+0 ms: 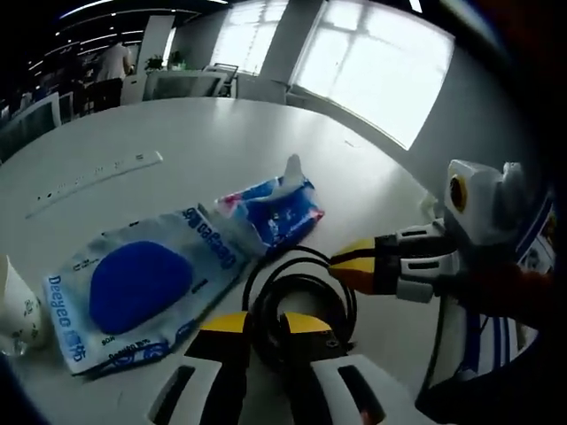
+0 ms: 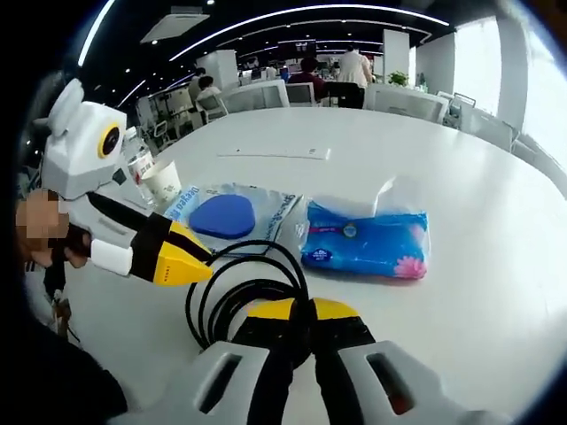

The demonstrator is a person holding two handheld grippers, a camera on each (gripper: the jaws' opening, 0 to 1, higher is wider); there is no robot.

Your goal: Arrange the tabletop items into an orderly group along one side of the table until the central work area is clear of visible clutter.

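Left gripper [image 1: 266,329]: its yellow-tipped fingers are closing on the near side of the cable [image 1: 301,297], the black loops passing through the narrow gap between them; they look pinched on it.
Right gripper [image 2: 294,312]: its fingers are nearly together, the cable's near edge sitting right at the tips; it seems to be gripping too, though the contact is partly hidden.
Cable: a black coil lying flat on the table [image 1: 221,142], held from two sides, probably so the loops are staying together while it is being moved aside.
Other gripper in each view: the right one is reaching in from the right of the left gripper view, its yellow tip at the coil's edge; the left one is entering the right gripper view from the left, touching the coil's left side.
Wipes pack [image 2: 226,215]: clear pouch with a blue oval, lying just beyond the coil.
Tissue pack [image 2: 368,243]: blue, lying beside the wipes pack, just past the coil.
Cup [image 2: 163,184]: paper, standing further off, beyond the wipes pack.
Power strip [image 2: 276,153]: lying flat, well apart, farther across the table.
Progress: the items are sitting mid-table, not yet lined up along one side.
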